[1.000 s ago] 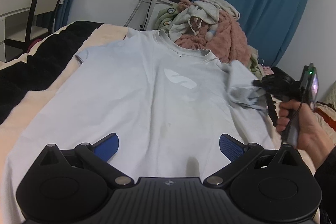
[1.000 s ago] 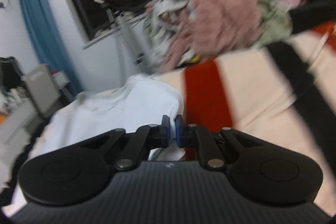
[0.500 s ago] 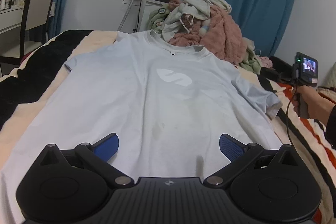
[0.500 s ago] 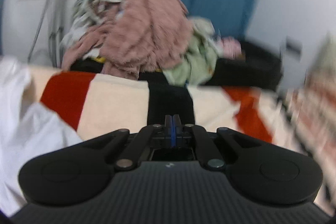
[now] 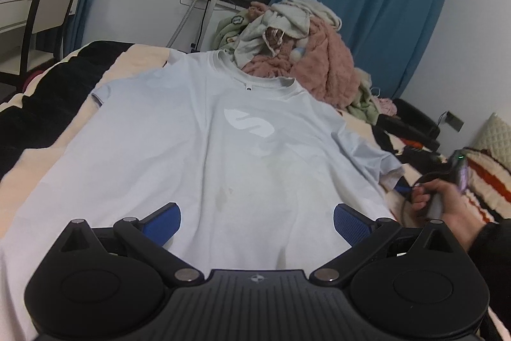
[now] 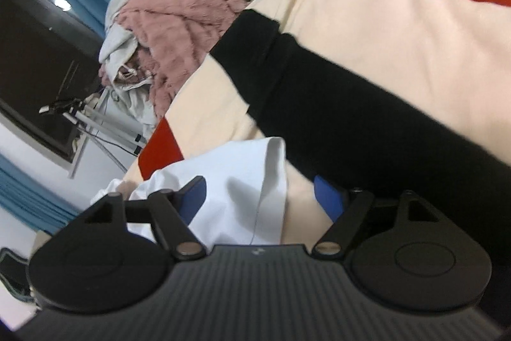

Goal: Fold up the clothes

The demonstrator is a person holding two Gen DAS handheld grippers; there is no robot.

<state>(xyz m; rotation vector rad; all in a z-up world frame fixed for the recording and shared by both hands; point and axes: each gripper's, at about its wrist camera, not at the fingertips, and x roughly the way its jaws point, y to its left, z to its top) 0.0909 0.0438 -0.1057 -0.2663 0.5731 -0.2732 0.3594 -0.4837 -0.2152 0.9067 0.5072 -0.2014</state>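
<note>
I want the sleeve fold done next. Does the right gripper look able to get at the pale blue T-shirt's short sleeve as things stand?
Probably yes. The right gripper is open, with the pale blue T-shirt's short sleeve hem lying between its blue pads. Only the striped blanket lies beneath, and nothing covers the sleeve.

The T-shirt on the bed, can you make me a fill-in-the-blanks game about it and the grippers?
1. The T-shirt lies spread flat on the ____.
2. The curtains behind the clothes pile are ____.
3. The left gripper has its fingers ____ over the shirt's hem.
4. The right gripper is open at the shirt's ____.

Missing words: bed; blue; open; sleeve
</note>
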